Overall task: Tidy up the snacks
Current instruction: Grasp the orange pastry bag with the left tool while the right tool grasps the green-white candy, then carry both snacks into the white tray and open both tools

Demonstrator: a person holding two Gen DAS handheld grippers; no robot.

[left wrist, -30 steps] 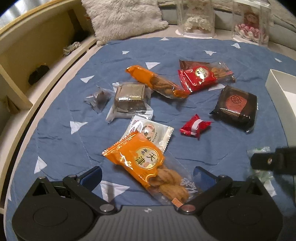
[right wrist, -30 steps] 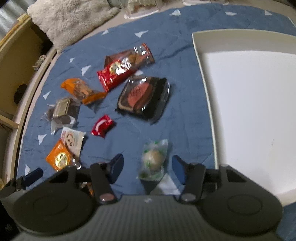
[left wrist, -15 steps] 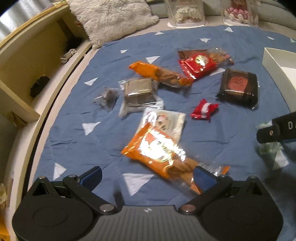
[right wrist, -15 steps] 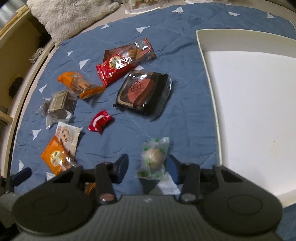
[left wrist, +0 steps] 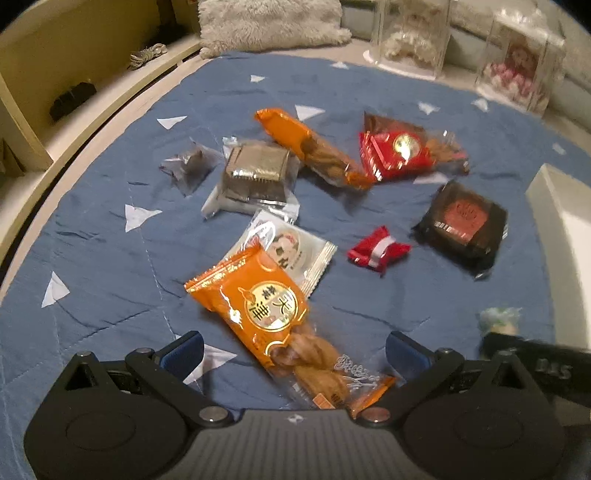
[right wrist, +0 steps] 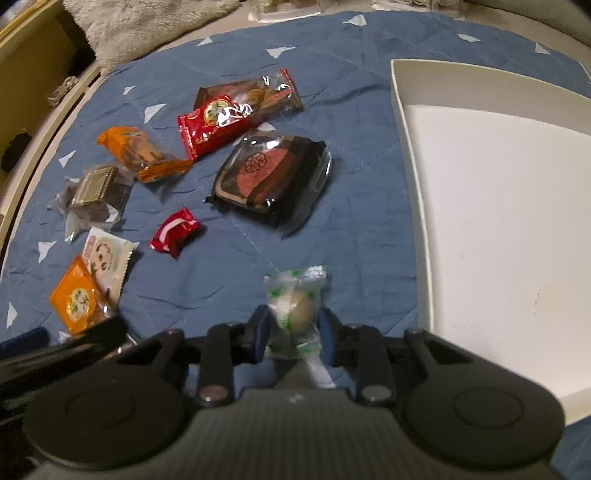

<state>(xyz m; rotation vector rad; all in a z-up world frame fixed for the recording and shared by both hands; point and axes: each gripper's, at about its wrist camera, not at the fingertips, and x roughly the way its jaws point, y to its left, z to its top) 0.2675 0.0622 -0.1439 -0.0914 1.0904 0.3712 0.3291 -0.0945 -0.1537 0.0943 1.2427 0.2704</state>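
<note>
Several wrapped snacks lie on a blue quilt (left wrist: 110, 258). My left gripper (left wrist: 295, 352) is open, its fingers either side of an orange twist-snack pack (left wrist: 266, 306). My right gripper (right wrist: 293, 332) is shut on a green-and-white wrapped candy (right wrist: 293, 306), just left of the empty white box (right wrist: 498, 221). Also on the quilt are a black-and-red cake pack (right wrist: 273, 177), a small red candy (right wrist: 175, 234), a red biscuit pack (right wrist: 229, 110), a second orange pack (right wrist: 144, 153), a white pack (left wrist: 291, 247) and a brown square cake (left wrist: 255, 173).
A wooden shelf (left wrist: 55, 74) runs along the left. A fluffy cushion (left wrist: 269, 22) and two clear display boxes (left wrist: 410, 40) stand at the back. The right gripper shows in the left wrist view (left wrist: 535, 362), beside the box wall (left wrist: 554, 206).
My right gripper's fingers closed in on the green-and-white candy. My left gripper shifted, with the orange pack still between its open fingers.
</note>
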